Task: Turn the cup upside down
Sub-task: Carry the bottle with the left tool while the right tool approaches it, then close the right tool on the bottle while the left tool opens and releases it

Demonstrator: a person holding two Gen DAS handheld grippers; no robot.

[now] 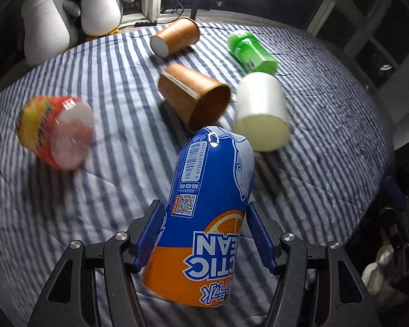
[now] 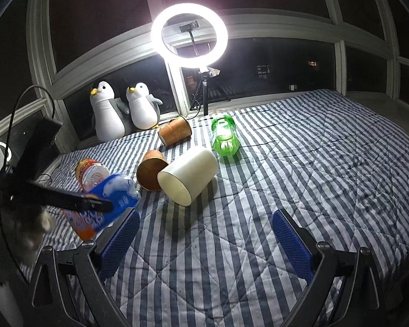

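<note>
My left gripper (image 1: 204, 231) is shut on a blue and orange cup (image 1: 207, 212) made from a cut soda bottle. It holds the cup tilted above the striped bed, label text upside down. In the right wrist view the same cup (image 2: 106, 204) hangs at the left in the left gripper's fingers (image 2: 76, 200). My right gripper (image 2: 204, 234) is open and empty over the bedspread. A white cup (image 2: 188, 175) lies on its side ahead of it, also in the left wrist view (image 1: 261, 109).
Two brown paper cups (image 1: 193, 95) (image 1: 176, 36), a green cut-bottle cup (image 1: 250, 50) and a red-orange cut-bottle cup (image 1: 54, 130) lie on their sides on the striped bedspread (image 2: 286, 177). Two plush penguins (image 2: 122, 109) and a ring light (image 2: 189, 35) stand by the window.
</note>
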